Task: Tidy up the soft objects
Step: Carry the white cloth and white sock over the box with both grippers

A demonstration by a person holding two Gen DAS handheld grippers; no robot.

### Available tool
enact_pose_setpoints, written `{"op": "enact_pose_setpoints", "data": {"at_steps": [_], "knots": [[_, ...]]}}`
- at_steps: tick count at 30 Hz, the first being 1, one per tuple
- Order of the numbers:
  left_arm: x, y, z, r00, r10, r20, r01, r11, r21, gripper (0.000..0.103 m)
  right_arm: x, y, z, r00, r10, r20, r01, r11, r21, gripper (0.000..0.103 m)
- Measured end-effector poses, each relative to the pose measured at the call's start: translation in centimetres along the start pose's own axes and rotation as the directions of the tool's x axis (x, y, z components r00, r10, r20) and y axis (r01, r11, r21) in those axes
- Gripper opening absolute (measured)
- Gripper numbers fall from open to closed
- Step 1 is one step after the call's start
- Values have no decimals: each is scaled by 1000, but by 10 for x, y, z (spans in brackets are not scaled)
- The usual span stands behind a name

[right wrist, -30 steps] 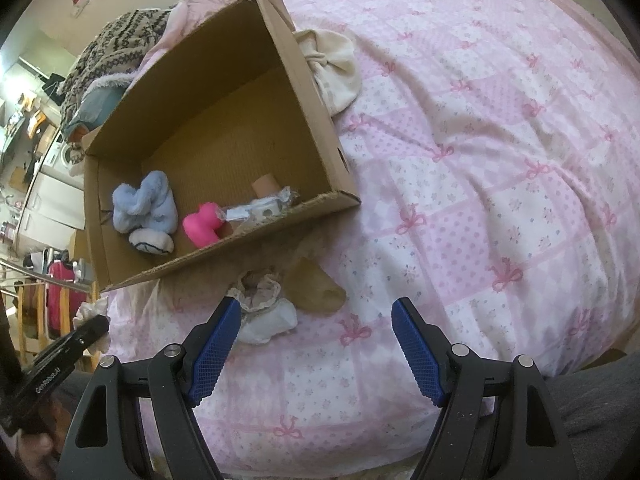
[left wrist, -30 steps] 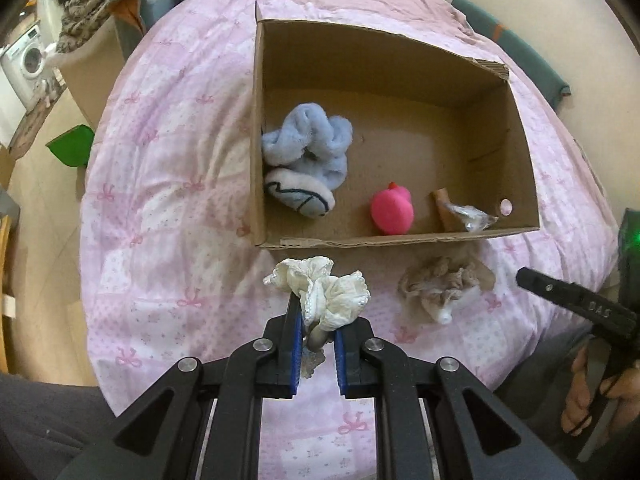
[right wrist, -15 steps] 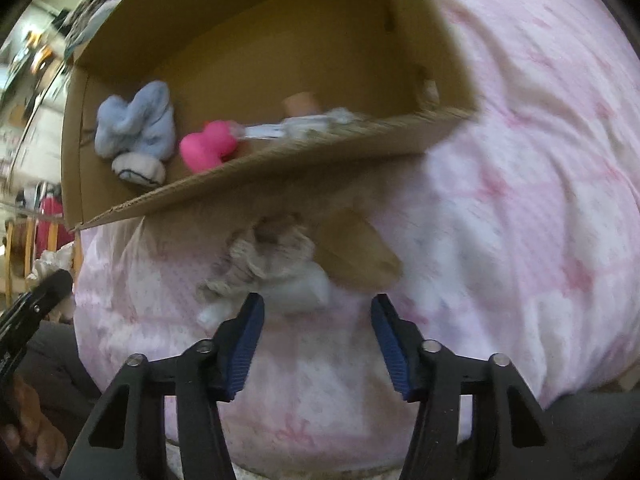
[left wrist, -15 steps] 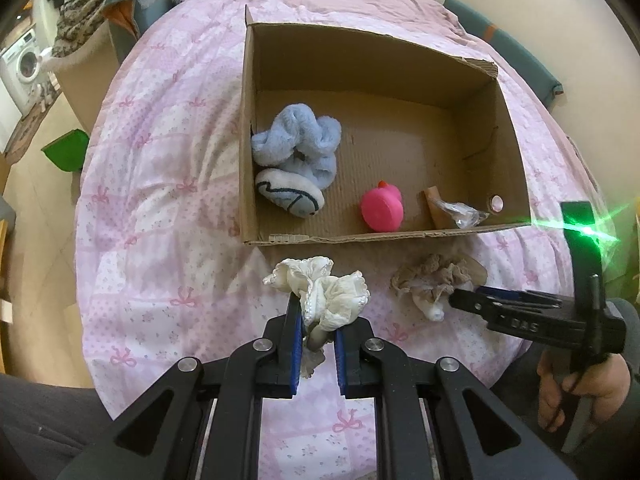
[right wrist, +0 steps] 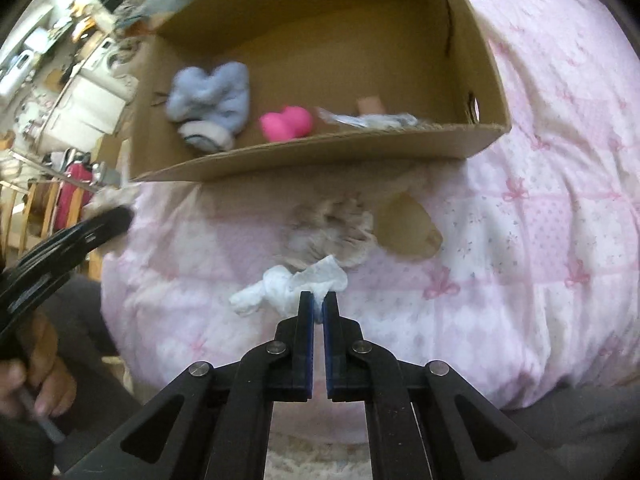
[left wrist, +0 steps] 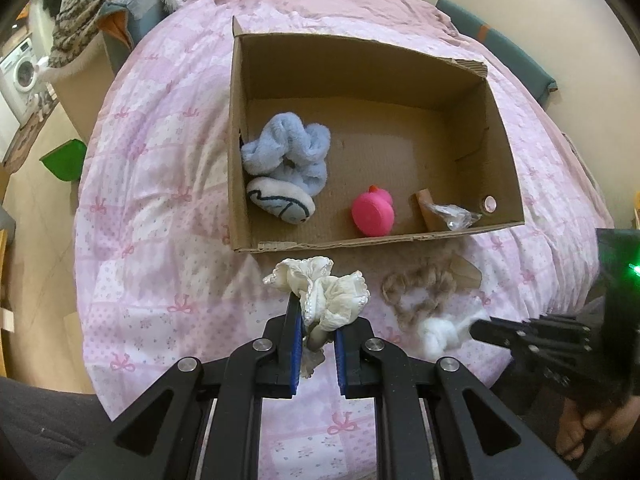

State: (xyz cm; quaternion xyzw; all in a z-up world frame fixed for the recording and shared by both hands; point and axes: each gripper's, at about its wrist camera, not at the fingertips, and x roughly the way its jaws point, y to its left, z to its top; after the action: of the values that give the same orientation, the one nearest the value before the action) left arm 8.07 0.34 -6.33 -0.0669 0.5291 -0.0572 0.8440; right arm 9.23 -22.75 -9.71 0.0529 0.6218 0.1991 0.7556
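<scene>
Left gripper (left wrist: 317,334) is clamped on a cream sock (left wrist: 320,296) just before the box (left wrist: 240,184). Right gripper (right wrist: 319,312), nearly closed, pinches a white cloth (right wrist: 288,286) near the box front; the beige sock (right wrist: 332,228) beside it is blurred.

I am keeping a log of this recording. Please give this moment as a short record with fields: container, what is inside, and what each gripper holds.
container: cardboard box, open, on the pink quilt
inside: light blue plush, pink toy, clear wrapper
left gripper: shut on cream frilly cloth
right gripper: shut on white cloth
beside the white cloth: brown fabric bundle, outside the box
</scene>
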Motion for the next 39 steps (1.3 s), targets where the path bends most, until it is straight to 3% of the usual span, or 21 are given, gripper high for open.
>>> {"op": "enact_pose_setpoints", "data": {"at_steps": [13,16,24,39], "knots": [[3,-4,-7,999,50,-7,-50,998,29,12,-37,6,-7,985,96,142,-94,995,-24,6],[2,-3,-9,998,56,9,-56,998,14,12,-50,10,-7,965,155,212,-148,988,-51,6],[-3,7,-5,996,87,36,-87,996,-23,12,-79,6,-2,911,211,355,-208,977,-48,6],[-17,7,0,991,103,90,-100,994,-37,12,-100,-7,3,871,233,433,-252,968,-15,6]]}}
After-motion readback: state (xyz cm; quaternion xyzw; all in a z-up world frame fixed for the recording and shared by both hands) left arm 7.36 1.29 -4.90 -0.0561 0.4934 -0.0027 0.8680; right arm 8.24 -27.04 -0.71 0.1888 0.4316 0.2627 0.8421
